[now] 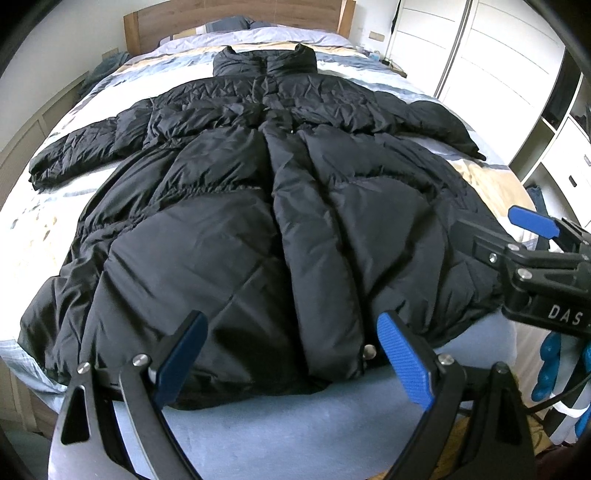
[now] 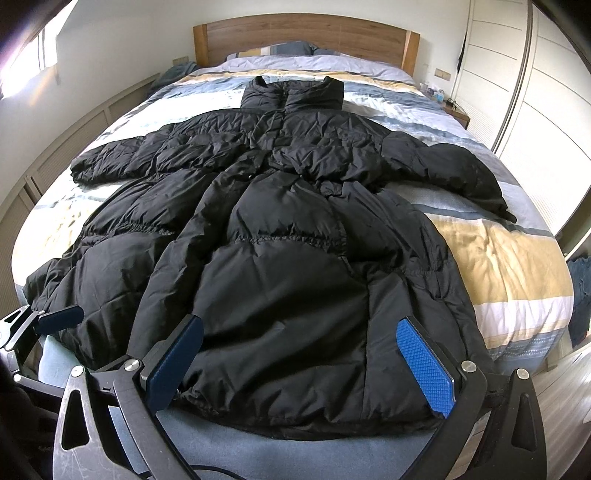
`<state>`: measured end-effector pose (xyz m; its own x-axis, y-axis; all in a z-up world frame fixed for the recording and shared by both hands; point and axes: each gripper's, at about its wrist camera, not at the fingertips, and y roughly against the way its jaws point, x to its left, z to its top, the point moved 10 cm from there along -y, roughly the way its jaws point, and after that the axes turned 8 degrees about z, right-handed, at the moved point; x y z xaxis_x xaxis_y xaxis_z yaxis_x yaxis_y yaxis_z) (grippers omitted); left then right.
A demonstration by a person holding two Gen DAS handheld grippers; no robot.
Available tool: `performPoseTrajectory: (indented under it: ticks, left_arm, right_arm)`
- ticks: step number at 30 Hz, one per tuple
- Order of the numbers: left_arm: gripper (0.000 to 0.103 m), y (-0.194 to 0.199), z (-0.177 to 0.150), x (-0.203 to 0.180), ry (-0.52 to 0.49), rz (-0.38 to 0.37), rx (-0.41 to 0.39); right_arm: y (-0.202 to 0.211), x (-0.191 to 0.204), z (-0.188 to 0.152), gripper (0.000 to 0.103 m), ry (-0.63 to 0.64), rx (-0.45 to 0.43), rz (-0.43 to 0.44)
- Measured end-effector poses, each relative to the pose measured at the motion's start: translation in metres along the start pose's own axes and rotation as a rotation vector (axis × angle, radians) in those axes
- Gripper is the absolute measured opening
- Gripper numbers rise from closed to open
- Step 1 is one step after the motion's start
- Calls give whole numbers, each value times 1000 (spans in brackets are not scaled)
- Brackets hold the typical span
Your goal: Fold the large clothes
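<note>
A long black puffer coat (image 1: 258, 221) lies front-up and spread flat on the bed, its collar (image 1: 266, 61) at the far end and both sleeves stretched outward. Its hem reaches the near bed edge. My left gripper (image 1: 291, 365) is open just before the hem's middle, nothing between its blue pads (image 1: 404, 362). Over the coat's right hem corner, my right gripper (image 1: 491, 225) enters from the right. In the right wrist view the coat (image 2: 288, 240) fills the middle, and my right gripper (image 2: 301, 365) is open and empty at the hem. My left gripper (image 2: 40, 315) shows at the left edge.
The bed has a striped blue, yellow and white duvet (image 2: 498, 258), pillows and a wooden headboard (image 2: 306, 35). White wardrobe doors (image 2: 535, 92) stand along the right side, with a small nightstand (image 2: 456, 109) by them. A panelled wall (image 2: 55, 155) runs along the left.
</note>
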<state>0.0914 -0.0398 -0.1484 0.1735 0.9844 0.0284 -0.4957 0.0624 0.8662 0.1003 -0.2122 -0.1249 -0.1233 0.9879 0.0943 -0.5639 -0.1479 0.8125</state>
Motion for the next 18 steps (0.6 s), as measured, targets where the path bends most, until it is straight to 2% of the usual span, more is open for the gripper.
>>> performPoseTrajectory:
  ticks: [10, 18]
  left_arm:
    - [94, 5, 2, 2, -3, 27, -25]
    - [94, 15, 23, 30, 26, 94, -71]
  right_arm:
    - [0, 0, 2, 103, 2, -3, 0]
    - [12, -13, 22, 103, -31, -39, -15]
